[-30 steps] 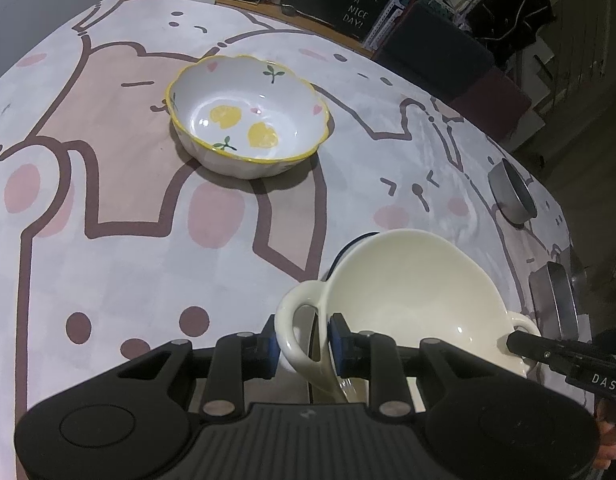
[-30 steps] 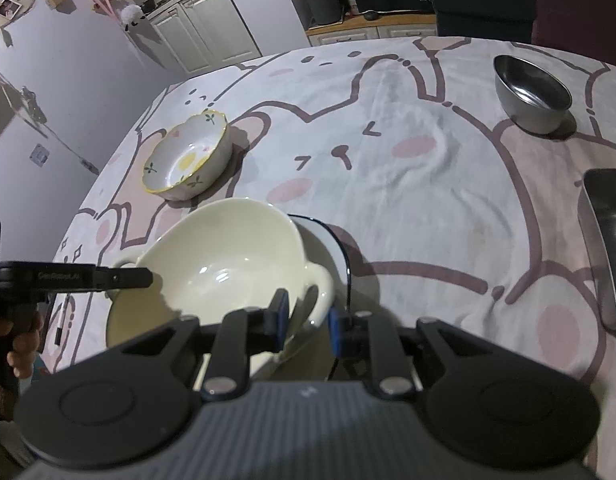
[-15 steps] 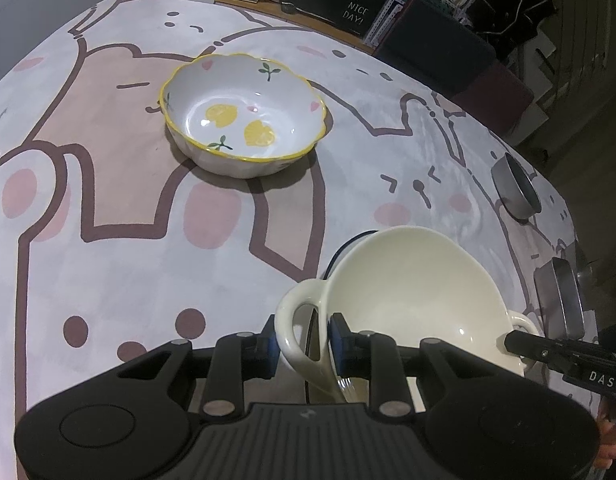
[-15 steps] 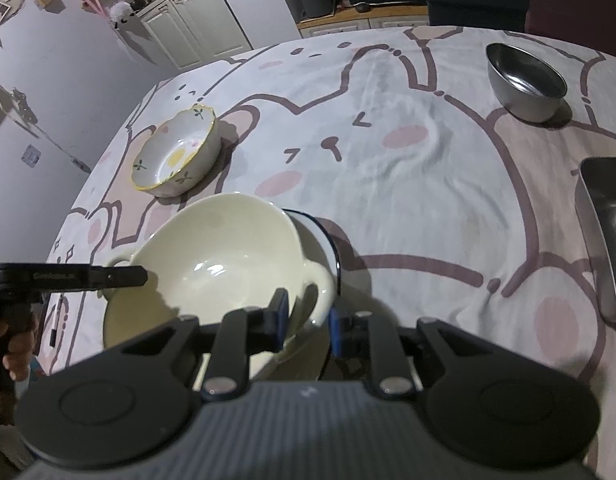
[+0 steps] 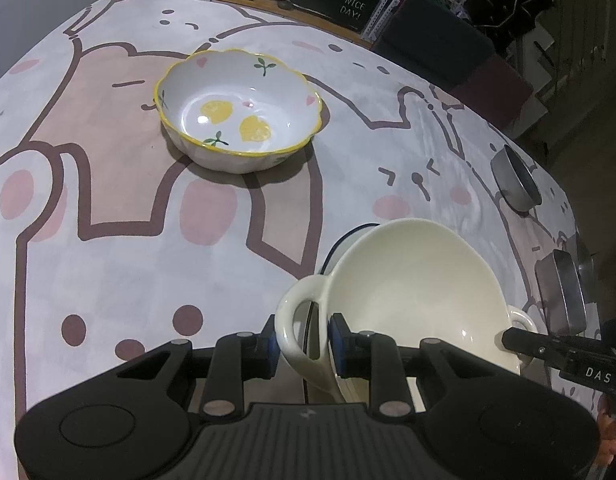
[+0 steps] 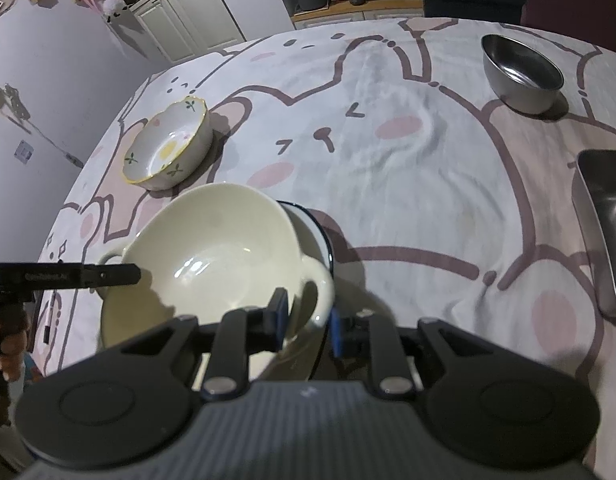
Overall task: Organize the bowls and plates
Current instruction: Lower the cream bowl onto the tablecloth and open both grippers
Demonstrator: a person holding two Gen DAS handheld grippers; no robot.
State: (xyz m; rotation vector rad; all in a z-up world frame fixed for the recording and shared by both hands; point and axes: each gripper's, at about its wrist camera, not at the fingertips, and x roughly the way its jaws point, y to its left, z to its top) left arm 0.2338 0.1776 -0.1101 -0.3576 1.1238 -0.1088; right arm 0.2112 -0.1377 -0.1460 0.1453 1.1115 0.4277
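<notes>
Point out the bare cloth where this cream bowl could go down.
Widest free patch: between lemon bowl and steel bowl. More lies between cream bowl and steel tray. Crowded: the near edge, where both tools grip the cream bowl over a blue-rimmed plate.

Barely any change. In my right claw's [image 6: 306, 316] view the lemon bowl [image 6: 168, 148] and steel bowl [image 6: 521, 76] now sit slightly higher and further left. More of the dark-rimmed plate [image 6: 309, 236] shows behind the cream bowl [image 6: 212, 256].

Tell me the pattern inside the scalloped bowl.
Yellow lemons, green sprigs, pink hearts, yellow rim on the scalloped bowl; clearest in the left wrist view.
</notes>
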